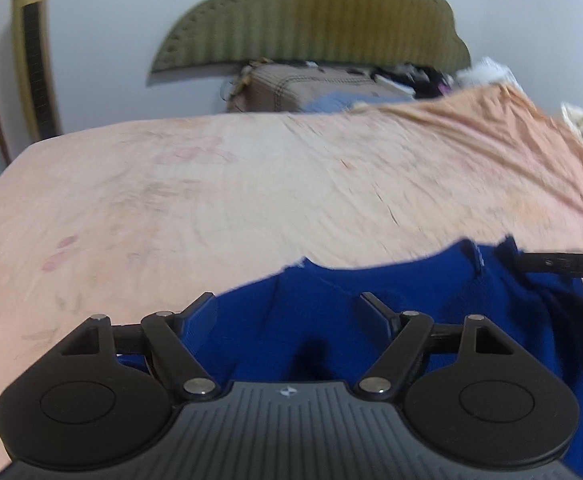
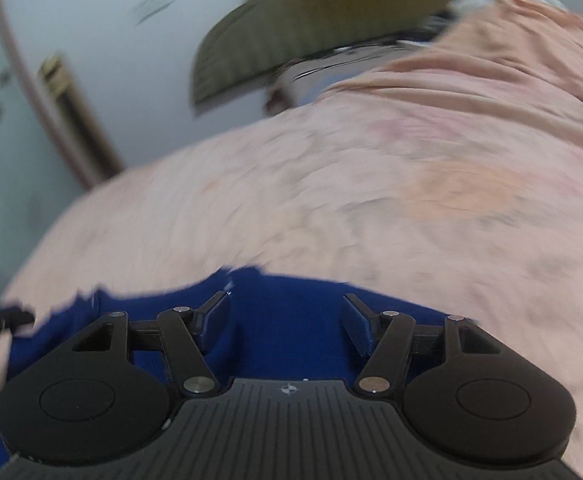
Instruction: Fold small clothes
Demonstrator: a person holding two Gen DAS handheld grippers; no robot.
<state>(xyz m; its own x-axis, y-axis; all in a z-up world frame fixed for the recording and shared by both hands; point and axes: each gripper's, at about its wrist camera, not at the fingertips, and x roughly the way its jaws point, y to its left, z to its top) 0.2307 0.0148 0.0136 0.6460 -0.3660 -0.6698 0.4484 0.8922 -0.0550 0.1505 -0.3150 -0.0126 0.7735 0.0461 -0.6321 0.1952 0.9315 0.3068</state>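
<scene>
**Both tools open over blue garment on the bed**

I see the blue garment (image 1: 331, 320) lying rumpled on the peach bedsheet (image 1: 211, 200), near the bed's close edge, with both tools poised above it. My main worry, as I judge it: the cloth is bunched and uneven, so a fold begun from here could trap a crease or pick up a double layer. Both wrist views are smeared by motion blur, so I could also misjudge where the hem sits and close on the sheet along with the garment, dragging both.

The left tool (image 1: 289, 310) stands with its jaws well apart, blue fabric showing in the gap, nothing pinched between the pads. The right tool (image 2: 287, 314) is likewise spread, hovering over the garment's far edge, gripping nothing. A dark tip of the right tool also pokes into the left wrist view beside the cloth. An olive headboard (image 1: 311, 20) backs the bed.
</scene>
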